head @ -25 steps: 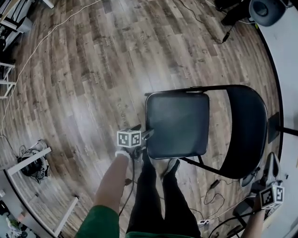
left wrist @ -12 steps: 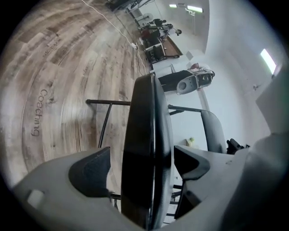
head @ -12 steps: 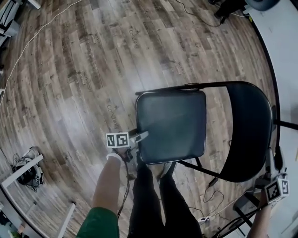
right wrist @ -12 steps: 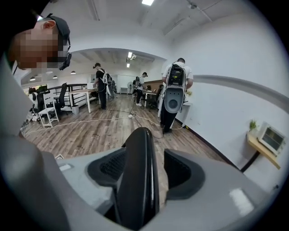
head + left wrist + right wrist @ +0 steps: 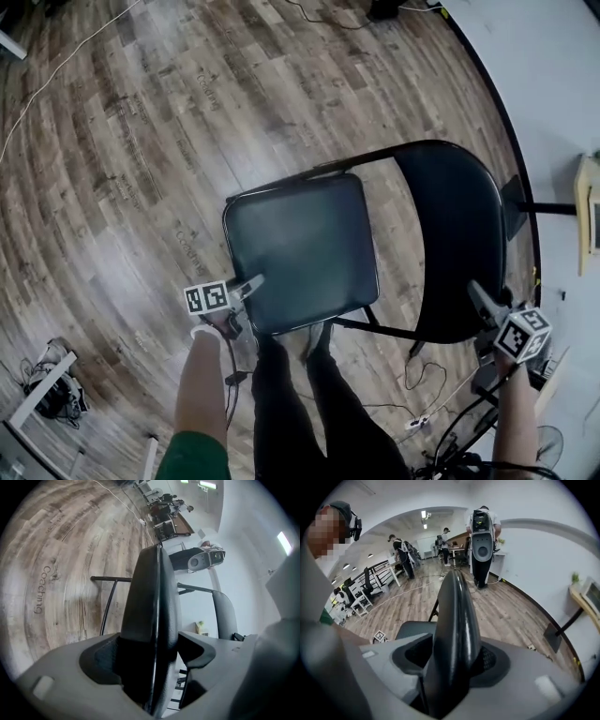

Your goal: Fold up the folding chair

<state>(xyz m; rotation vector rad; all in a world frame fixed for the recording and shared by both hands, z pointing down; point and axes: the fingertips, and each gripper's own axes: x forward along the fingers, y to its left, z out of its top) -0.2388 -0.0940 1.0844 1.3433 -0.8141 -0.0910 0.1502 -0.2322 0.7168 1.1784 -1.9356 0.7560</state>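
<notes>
a: two grippers on one folding chair (image 5: 436,291), so why is the person splitting them like that?

b: the chair is standing fully unfolded on the wood floor (image 5: 131,150), right in front of the person's legs (image 5: 281,394). the left gripper (image 5: 251,281) is straddling the near front corner of the seat (image 5: 300,246), and the right gripper (image 5: 476,294) is sitting astride the top edge of the backrest (image 5: 450,206).

a: are they clamping yet?

b: not quite, i'd say. the left jaws are closing with the seat edge between them, and a sliver of gap is showing on one side. the right jaws are opening with the backrest rim between them, so neither is gripping firmly.

a: and the reason for those spots?

b: probably leverage. the seat front is looking like the part to swing up, while the backrest is offering a steadying hold so the frame is not sliding away.
</notes>
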